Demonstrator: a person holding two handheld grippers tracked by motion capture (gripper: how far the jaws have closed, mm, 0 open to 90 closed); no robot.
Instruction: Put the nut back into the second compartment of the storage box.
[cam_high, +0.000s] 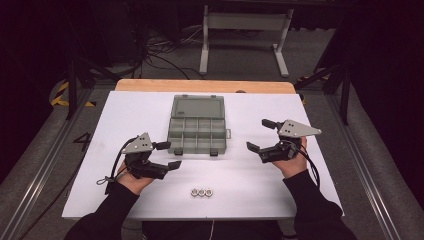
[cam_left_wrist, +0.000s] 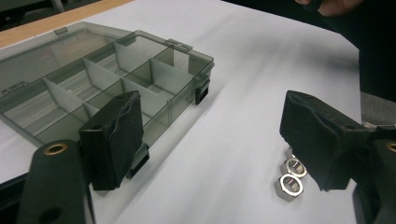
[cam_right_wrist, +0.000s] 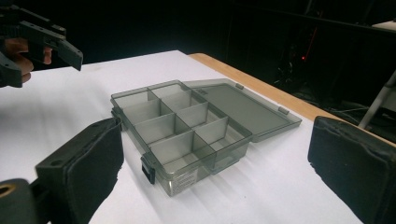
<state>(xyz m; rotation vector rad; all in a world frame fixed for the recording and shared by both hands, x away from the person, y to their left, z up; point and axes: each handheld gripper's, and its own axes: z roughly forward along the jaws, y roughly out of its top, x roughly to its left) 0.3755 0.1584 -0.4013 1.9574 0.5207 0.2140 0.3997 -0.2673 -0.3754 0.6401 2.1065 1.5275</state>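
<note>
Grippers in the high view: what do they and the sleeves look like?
Both handheld tools are black. The left tool and right tool each carry a grey three-cornered plate on top and trail a black cable. Jaw pads are black and blocky, with brass-coloured rivets. Sleeves are black.

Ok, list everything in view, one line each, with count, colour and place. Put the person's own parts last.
Compartment box: one, smoky grey see-through plastic, lid laid open toward the far side, middle of the table, compartments look empty.
Hex nuts: three, silver metal, in a row near the table's front edge, between the two hands.
Table: one, white top with a wooden strip along the far edge.
Frame: one, pale grey metal, on the floor beyond the table.
Cables: a tangle, black, on the floor at far left.
Left tool: one, black, jaws open with nothing between them, left of the box.
Right tool: one, black, jaws open with nothing between them, right of the box.
Sleeves: two, black, front edge.
</note>
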